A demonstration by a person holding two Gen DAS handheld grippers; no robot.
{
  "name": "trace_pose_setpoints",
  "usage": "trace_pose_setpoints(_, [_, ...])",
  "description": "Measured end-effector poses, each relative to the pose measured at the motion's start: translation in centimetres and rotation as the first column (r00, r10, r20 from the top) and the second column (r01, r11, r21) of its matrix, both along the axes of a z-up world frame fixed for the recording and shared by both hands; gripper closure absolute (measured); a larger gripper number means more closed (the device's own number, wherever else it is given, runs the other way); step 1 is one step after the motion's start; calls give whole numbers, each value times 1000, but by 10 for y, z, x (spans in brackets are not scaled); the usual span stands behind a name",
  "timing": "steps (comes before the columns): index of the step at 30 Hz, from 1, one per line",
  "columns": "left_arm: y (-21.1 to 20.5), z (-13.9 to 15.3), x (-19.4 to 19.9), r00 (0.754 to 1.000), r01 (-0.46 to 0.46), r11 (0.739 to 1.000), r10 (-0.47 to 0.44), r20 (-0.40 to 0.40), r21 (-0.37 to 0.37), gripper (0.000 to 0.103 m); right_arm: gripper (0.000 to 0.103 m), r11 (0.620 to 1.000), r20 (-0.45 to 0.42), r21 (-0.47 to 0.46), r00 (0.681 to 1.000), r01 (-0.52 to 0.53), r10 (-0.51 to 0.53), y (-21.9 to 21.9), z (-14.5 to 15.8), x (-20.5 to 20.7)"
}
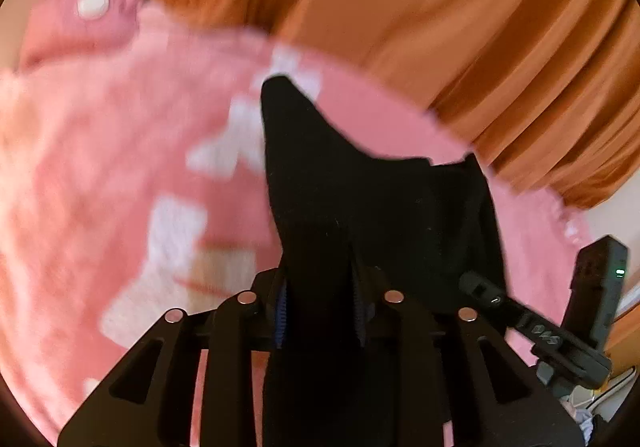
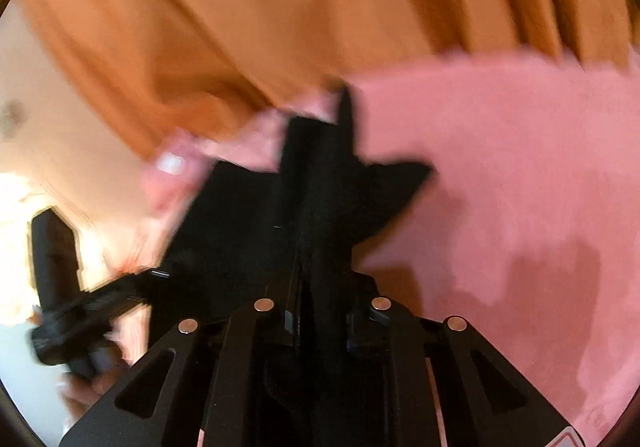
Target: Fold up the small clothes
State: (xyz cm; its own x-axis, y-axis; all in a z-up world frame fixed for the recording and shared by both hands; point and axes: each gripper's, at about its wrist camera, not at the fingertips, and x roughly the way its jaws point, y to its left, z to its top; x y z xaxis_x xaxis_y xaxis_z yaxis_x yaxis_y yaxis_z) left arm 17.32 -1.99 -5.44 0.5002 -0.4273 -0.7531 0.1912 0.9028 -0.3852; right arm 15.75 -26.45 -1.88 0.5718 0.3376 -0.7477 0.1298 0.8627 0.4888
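Blurred white print on pink blanket (image 1: pixel 120 175), no writing legible

A black garment (image 1: pixel 360 199) lies on a pink, white-patterned blanket (image 1: pixel 120 167), with an orange curtain (image 1: pixel 440 27) behind.

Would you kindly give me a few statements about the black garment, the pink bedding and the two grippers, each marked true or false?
1. The left gripper has black fabric between its fingers. True.
2. The small black cloth garment lies over a green tiled floor. False: it is above the fuzzy pink blanket with white patches.
3. Orange pleated curtains hang behind the bed. True.
4. The right gripper is empty and wide open. False: it is closed on the black garment.
5. The right gripper shows in the left wrist view. True.
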Motion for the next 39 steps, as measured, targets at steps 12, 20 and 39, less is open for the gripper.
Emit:
trace_pose_setpoints(12, [5, -3, -63, 998, -54, 986, 50, 29, 159, 60, 83, 964, -39, -230, 991, -132, 127, 50, 22, -66])
trace_pose_setpoints(20, [7, -10, -89, 995, -83, 958, 66, 70, 274, 47, 86, 956, -14, -291, 999, 30, -36, 27, 32, -113])
trace_pose_setpoints(39, [-15, 39, -177, 988, -104, 943, 61, 145, 317, 14, 27, 882, 110, -452, 990, 131, -91, 63, 74, -167])
